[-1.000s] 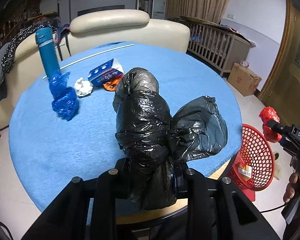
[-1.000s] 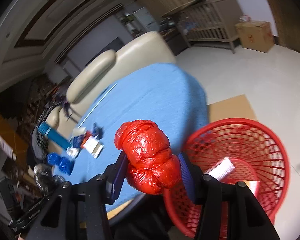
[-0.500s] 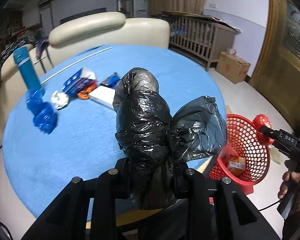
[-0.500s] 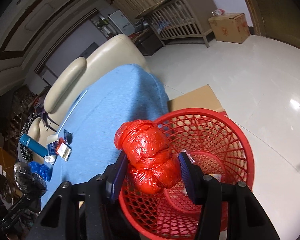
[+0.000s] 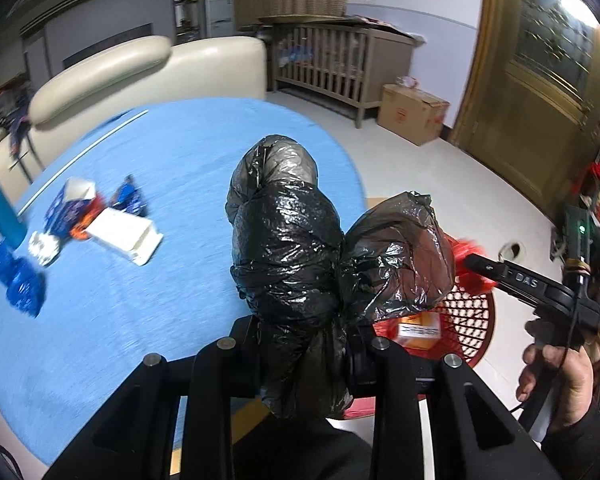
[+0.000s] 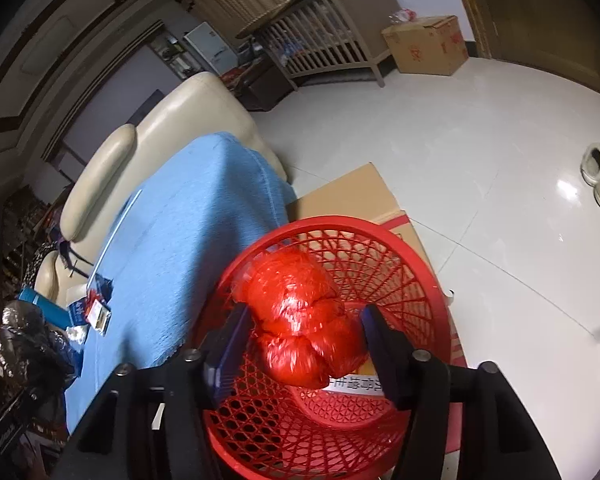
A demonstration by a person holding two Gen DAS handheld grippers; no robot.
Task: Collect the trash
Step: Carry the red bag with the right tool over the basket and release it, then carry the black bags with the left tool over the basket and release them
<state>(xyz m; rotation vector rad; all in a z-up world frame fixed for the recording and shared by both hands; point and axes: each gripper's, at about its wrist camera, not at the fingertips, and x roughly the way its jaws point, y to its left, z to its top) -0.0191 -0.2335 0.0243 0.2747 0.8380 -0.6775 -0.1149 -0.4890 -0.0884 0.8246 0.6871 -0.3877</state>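
On the blue table (image 5: pixel 148 168) at left lie two crumpled blue bags (image 5: pixel 14 280), a white box (image 5: pixel 126 236) and a few small packets. My left gripper (image 5: pixel 303 344) is clenched on one knotted black trash bag (image 5: pixel 288 256), glossy and wrinkled. My right gripper (image 6: pixel 303 344) has its jaws opening around one shiny red bag (image 6: pixel 303 328) over the single red basket (image 6: pixel 415 264); its arm reads "DAS".
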